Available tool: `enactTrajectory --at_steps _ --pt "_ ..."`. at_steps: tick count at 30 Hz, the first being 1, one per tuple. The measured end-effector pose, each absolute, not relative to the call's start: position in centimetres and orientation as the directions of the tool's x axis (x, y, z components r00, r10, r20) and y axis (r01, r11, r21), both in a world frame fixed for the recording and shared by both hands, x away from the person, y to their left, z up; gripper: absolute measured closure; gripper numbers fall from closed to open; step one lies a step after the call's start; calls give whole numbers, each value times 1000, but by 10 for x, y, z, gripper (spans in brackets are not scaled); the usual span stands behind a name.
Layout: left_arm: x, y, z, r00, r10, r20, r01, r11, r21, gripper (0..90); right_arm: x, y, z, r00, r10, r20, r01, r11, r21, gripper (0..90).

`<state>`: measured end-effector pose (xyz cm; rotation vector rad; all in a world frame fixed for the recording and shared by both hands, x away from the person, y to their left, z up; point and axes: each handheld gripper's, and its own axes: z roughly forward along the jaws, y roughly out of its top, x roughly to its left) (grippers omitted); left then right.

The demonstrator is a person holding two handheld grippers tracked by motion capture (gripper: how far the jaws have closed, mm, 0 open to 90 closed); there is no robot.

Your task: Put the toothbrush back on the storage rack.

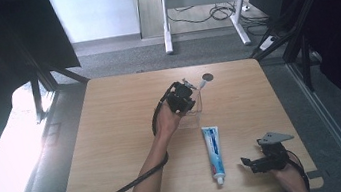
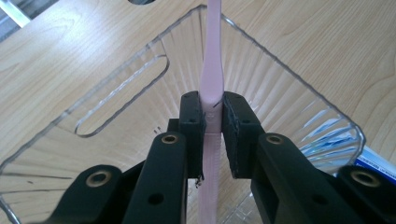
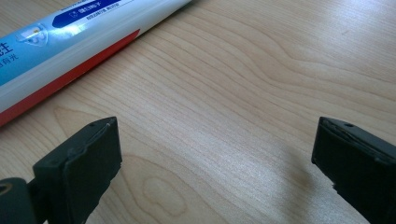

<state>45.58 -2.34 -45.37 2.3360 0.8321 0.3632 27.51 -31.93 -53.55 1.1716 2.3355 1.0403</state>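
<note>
Left gripper (image 2: 213,116) clamps slim pink plastic toothbrush handle (image 2: 211,84) inside clear ribbed plastic cup (image 2: 299,84); placement nearly done. Beside cup, blue-white toothpaste tube (image 1: 213,153) untouched; right gripper (image 3: 215,154) gapes empty.

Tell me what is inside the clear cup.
Inside the clear cup stands a pink toothbrush handle, clamped by the left gripper; the gripper covers the cup's bottom.

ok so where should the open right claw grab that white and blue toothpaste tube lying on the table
Grip the white and blue toothpaste tube across its flat mid-body, coming straight down from above with the right claw, jaws either side of its width. It lies flat on the wooden table, long axis toward the person, cap at the near end, so the long sides are free.
</note>
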Motion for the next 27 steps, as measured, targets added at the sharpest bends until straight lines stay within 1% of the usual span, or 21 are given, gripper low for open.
enactTrajectory --at_steps 10,18,25,27 --pt "457 -25 -458 763 642 68 487 -642 592 784 275 -319 -536 -610 792 29 552 399 732 17" --pt "457 -25 -458 758 650 54 500 -631 593 775 275 -319 -536 -610 792 31 552 397 733 17" --pt "457 -25 -457 755 654 42 501 -617 607 694 275 -319 -535 -609 792 33 553 395 733 17" --pt "456 -25 -455 752 658 40 501 -610 614 682 275 -319 -535 -610 792 32 553 396 733 17"
